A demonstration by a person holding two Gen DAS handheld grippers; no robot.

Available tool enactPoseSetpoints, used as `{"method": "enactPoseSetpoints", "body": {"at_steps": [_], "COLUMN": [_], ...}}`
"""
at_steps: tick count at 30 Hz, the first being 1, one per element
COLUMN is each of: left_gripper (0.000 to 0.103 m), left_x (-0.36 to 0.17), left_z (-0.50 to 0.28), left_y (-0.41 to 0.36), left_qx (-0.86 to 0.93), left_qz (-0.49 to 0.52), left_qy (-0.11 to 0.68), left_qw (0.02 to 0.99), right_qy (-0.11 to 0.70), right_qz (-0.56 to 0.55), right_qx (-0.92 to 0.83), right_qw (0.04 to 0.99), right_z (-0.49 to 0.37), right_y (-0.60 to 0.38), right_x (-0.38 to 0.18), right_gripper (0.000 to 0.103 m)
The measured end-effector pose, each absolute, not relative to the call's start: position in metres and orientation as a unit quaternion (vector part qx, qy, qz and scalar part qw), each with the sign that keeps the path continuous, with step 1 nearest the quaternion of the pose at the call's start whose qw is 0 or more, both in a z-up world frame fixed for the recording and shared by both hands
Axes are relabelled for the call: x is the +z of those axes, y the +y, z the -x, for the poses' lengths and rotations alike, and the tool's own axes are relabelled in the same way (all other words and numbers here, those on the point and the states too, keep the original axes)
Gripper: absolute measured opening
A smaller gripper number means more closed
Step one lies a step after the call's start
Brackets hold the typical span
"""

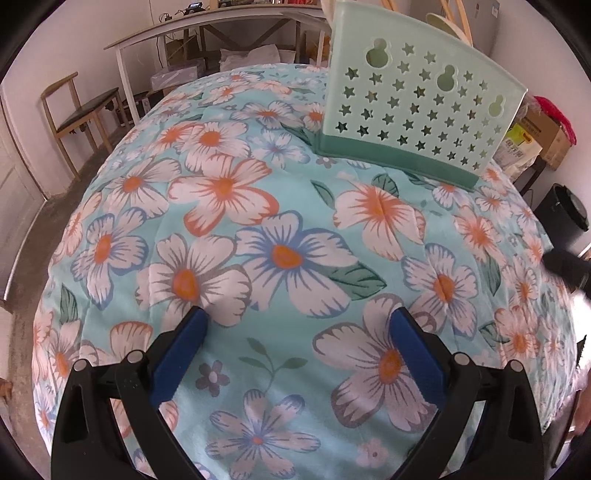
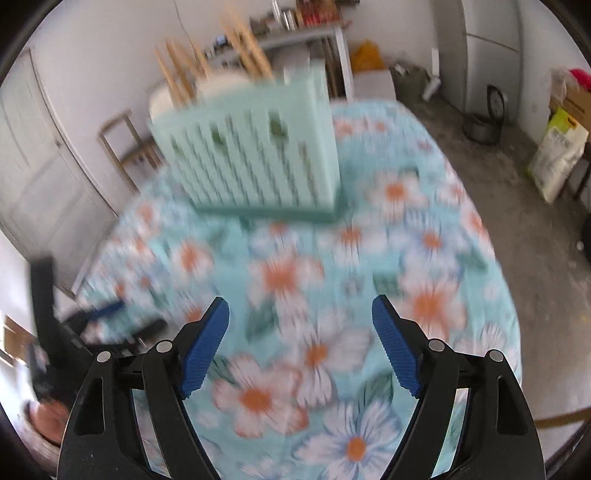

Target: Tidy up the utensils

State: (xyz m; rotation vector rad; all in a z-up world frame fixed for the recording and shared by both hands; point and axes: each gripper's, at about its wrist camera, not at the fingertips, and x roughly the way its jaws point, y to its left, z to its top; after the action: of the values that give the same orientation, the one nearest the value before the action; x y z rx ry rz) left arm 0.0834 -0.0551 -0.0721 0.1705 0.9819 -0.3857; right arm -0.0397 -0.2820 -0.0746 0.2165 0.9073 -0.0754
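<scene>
So both the left gripper (image 1: 297,328) and right gripper (image 2: 300,325) are released, empty, ribbed blue pads over floral cloth (image 1: 280,206), near the star-punched mint plastic holder (image 1: 417,110).

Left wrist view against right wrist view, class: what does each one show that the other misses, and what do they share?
Only the left wrist view shows the holder's star-shaped holes sharply, plus a long white table behind. Only the right wrist view shows the wooden chopsticks standing in the holder and a white refrigerator. Both show the green utensil holder on the floral cloth, and each its own open, empty gripper: left gripper, right gripper.
</scene>
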Motion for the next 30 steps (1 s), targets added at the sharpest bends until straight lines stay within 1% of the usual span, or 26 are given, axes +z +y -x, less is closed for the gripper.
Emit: {"method": "enactPoseSetpoints", "body": {"at_steps": [2, 7, 9, 13, 21, 30], "left_gripper": [0.097, 0.097, 0.097, 0.097, 0.098, 0.098], "left_x": [-0.073, -0.075, -0.075, -0.076, -0.078, -0.078], "left_z": [-0.082, -0.081, -0.08, -0.076, -0.069, -0.067], "left_y": [-0.056, -0.058, -0.059, -0.059, -0.059, -0.058], "left_qx": [-0.178, -0.169, -0.166, -0.165, -0.162, -0.163], "left_qz": [-0.086, -0.09, -0.091, -0.092, -0.091, -0.091], "left_qy": [0.466, 0.46, 0.456, 0.449, 0.428, 0.426], "left_qw": [0.862, 0.867, 0.869, 0.873, 0.884, 0.885], "right_qy": [0.443, 0.452, 0.458, 0.444, 0.432, 0.433], "right_qz": [-0.089, -0.048, -0.051, -0.053, -0.043, -0.043], "right_qx": [-0.04, -0.065, -0.07, -0.074, -0.083, -0.083], "right_qw": [0.891, 0.889, 0.885, 0.892, 0.897, 0.897], "right_z": [0.046, 0.057, 0.057, 0.058, 0.058, 0.059], "right_y": [-0.275, -0.268, -0.271, -0.272, -0.269, -0.269], "right_x": [-0.083, -0.104, -0.116, -0.121, -0.124, -0.124], "right_gripper": [0.082, 0.088, 0.089, 0.095, 0.095, 0.095]}}
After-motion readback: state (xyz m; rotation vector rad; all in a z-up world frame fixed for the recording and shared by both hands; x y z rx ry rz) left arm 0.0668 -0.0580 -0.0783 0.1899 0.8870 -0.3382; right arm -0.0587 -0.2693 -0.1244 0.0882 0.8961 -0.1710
